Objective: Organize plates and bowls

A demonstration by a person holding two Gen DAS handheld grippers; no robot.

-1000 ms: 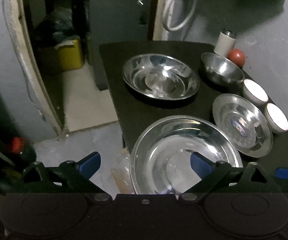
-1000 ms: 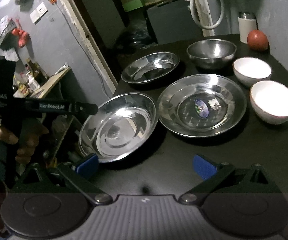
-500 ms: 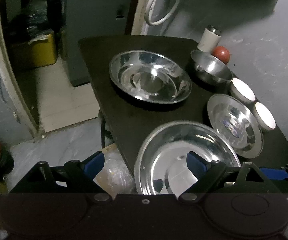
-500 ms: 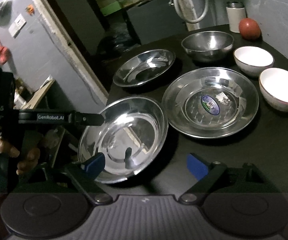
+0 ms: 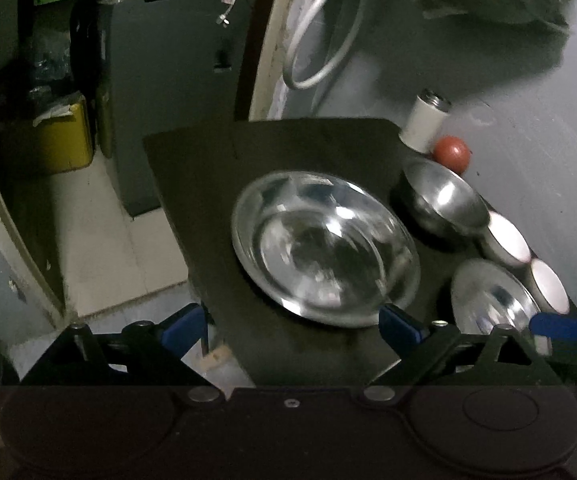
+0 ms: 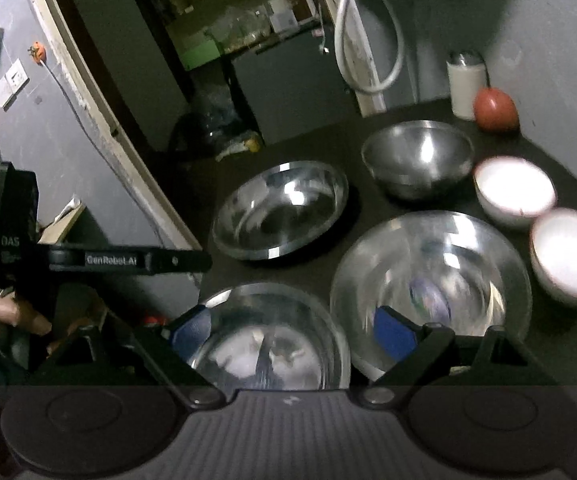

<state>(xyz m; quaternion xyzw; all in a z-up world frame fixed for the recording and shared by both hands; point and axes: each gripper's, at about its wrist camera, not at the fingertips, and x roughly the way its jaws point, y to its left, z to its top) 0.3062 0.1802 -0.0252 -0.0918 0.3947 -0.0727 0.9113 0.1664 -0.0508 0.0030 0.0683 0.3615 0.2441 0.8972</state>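
Observation:
On the black table [image 5: 216,152] stand a far steel plate [image 5: 324,248] [image 6: 280,210], a near steel plate [image 6: 272,340], a wide steel plate with a sticker [image 6: 428,276] [image 5: 492,300], a steel bowl [image 6: 418,158] [image 5: 440,200] and two white bowls [image 6: 514,190] [image 6: 568,258]. My left gripper [image 5: 292,324] is open and empty, just short of the far steel plate. My right gripper [image 6: 292,332] is open and empty, low over the near steel plate, its right fingertip [image 6: 392,332] over the wide plate's near rim.
A white canister [image 6: 466,84] and a red ball [image 6: 494,110] stand at the table's far right by the wall. The table's left edge drops to a tiled floor and a doorway [image 5: 88,240]. A yellow bin [image 5: 60,136] sits beyond.
Both grippers have moved forward over the table. The left one passed the near plate and now faces the far plate. The right one came low over the near plate.

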